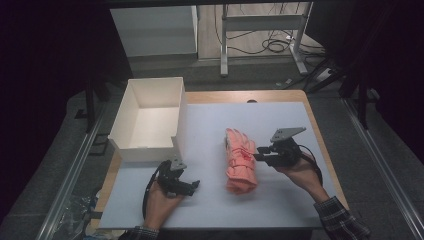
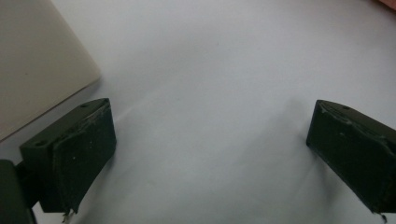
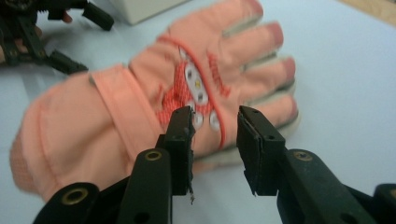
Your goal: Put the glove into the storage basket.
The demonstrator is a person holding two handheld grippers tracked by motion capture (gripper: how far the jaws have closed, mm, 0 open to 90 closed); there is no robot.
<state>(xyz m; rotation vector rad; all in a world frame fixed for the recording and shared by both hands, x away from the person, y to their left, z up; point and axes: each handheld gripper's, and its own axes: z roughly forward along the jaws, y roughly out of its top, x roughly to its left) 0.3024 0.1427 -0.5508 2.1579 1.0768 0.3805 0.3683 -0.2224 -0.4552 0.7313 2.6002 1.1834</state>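
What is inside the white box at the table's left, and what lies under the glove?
The white box shows a bare floor inside; its near wall hides the closest strip. The pink glove lies on the white sheet; whatever is beneath it is covered.

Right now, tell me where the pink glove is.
In the high view the pink glove lies on the white table sheet, right of centre, just left of the right gripper and right of the white box.

Bare mat (image 1: 280, 200) around the glove (image 1: 240, 161); box (image 1: 148, 119) blocks far-left corner.
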